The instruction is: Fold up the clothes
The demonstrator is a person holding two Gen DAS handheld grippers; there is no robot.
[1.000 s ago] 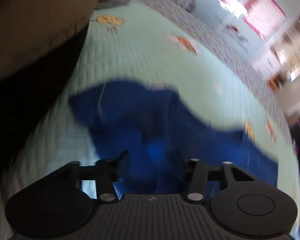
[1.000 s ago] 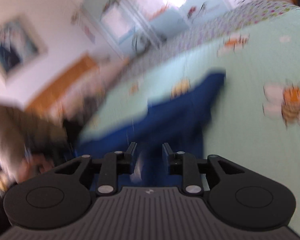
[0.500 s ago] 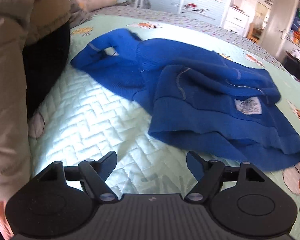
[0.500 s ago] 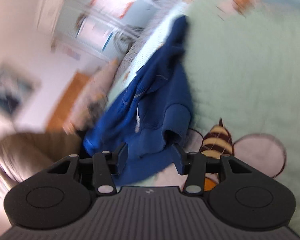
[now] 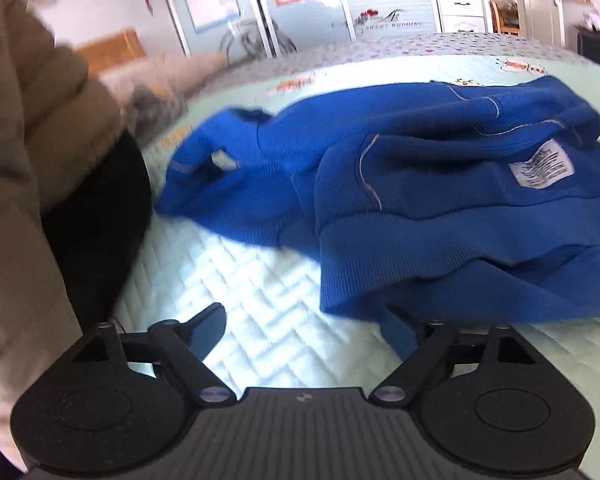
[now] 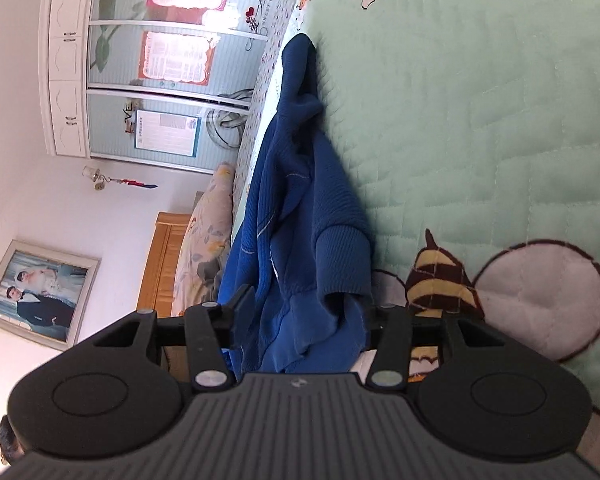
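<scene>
blue sweatshirt (image 5: 440, 208) lies bunched on the quilted bed (image 5: 260, 300), just ahead of the left tongs (image 5: 308, 324), opening with nothing between; right tongs (image 6: 306, 312) opening around its hem. soft, floppy, light: take the ribbed hem.

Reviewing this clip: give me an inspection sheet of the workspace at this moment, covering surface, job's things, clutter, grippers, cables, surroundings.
Surface: pale green quilted bedspread with embroidered bee patches.
Job's things: one blue knitted sweater, crumpled and unfolded, white care label facing up.
Clutter: floral pillow at the bed's head; nothing else seen on the quilt.
Grippers: left gripper with jaws opening, only quilt between them, its right finger at the sweater's hem. Right gripper with jaws opening, sweater cloth between them, no pressing visible.
Cables: nothing seen.
Surroundings: glass-fronted wardrobe doors, framed photo, wooden headboard, a person's beige padded sleeve.
</scene>
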